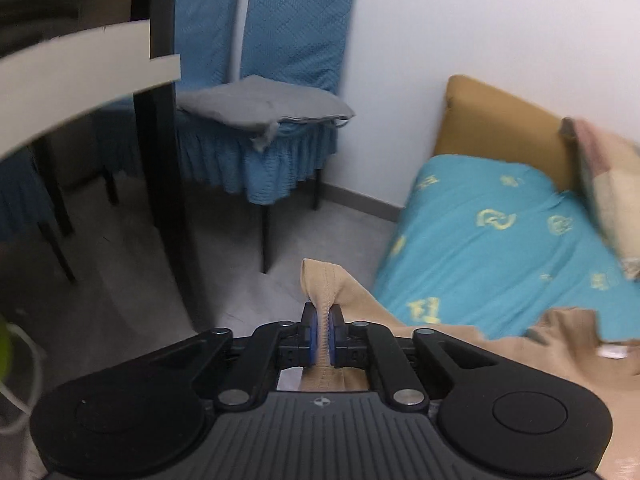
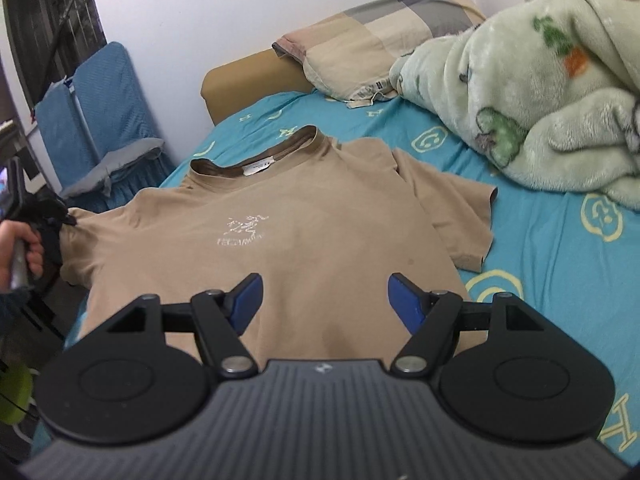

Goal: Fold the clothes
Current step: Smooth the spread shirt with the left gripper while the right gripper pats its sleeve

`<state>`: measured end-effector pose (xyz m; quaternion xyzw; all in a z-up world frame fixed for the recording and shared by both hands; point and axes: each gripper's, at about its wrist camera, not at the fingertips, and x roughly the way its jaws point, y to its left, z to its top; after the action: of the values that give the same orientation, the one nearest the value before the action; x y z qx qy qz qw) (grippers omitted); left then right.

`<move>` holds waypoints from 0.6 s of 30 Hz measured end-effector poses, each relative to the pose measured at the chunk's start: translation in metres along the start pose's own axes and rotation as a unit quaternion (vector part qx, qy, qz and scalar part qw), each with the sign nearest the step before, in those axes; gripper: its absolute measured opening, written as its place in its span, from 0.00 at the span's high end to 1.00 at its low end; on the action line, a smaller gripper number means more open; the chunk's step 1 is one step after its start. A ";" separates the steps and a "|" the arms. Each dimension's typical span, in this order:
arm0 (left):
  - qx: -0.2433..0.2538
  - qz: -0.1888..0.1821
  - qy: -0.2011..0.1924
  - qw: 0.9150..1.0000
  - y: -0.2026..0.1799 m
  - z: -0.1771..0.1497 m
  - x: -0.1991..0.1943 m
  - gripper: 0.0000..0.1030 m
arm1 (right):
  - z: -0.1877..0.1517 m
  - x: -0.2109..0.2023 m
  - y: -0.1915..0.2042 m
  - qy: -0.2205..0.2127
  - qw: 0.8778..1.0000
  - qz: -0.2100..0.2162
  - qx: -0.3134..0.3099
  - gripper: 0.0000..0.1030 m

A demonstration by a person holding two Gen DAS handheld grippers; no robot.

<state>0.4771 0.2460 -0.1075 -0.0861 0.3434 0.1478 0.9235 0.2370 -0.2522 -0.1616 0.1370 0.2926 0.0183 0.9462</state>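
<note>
So the tan t-shirt (image 2: 304, 216) is spread out front-up on the bed (image 2: 540, 232), on a teal sheet with yellow symbols. Its collar points toward the head of the bed, where a brown headboard (image 2: 244, 76) sits against the wall. There's a small white logo on the chest and a white tag inside the neck. The sleeve on the right side lies flat on the sheet, a bit creased, while the other sleeve reaches the left edge of the bed.

That left sleeve is where the left tongs (image 1: 321, 332) are clenched: a hemmed strip of the tan fabric is pinched between the blue pads (image 1: 310, 330) and sticks up past them. From the right camera you can see a hand (image 2: 18, 248) gripping that tool at the bed's left edge, right against the sleeve.

The right tongs (image 2: 324, 300) are spread wide, holding nothing, hovering over the lower middle of the shirt. Can't tell if the tips touch the cloth.

Near the head of the bed there's a patchwork pillow (image 2: 372, 36), and just beside it a fluffy pale green blanket (image 2: 532, 92) heaped along the right side. Off the bed's left side stand chairs with blue covers (image 1: 296, 40), one with a grey cushion (image 1: 264, 104) on the seat.
</note>
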 end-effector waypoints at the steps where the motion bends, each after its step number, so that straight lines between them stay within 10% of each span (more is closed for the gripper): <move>1: 0.002 -0.010 0.002 1.000 -0.001 -0.007 -0.010 0.76 | 0.000 0.000 0.001 -0.002 1.000 -0.001 -0.003 0.30; 2: 0.003 -0.020 0.005 1.000 -0.002 -0.014 -0.020 0.60 | 0.000 0.000 0.001 -0.005 1.000 -0.002 -0.007 0.30; 10: 0.040 -0.090 -0.006 0.995 -0.035 -0.089 -0.147 0.27 | 0.007 -0.019 0.001 -0.036 0.999 0.004 -0.018 0.30; 18: 0.082 -0.162 -0.056 0.982 -0.084 -0.182 -0.299 0.12 | 0.000 -0.053 -0.003 -0.062 0.997 0.016 -0.043 0.30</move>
<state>0.1784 0.0558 -0.0417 -0.0561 0.2833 -0.0275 0.9570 0.1925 -0.2608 -0.1333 0.1022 0.2298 0.0378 0.9671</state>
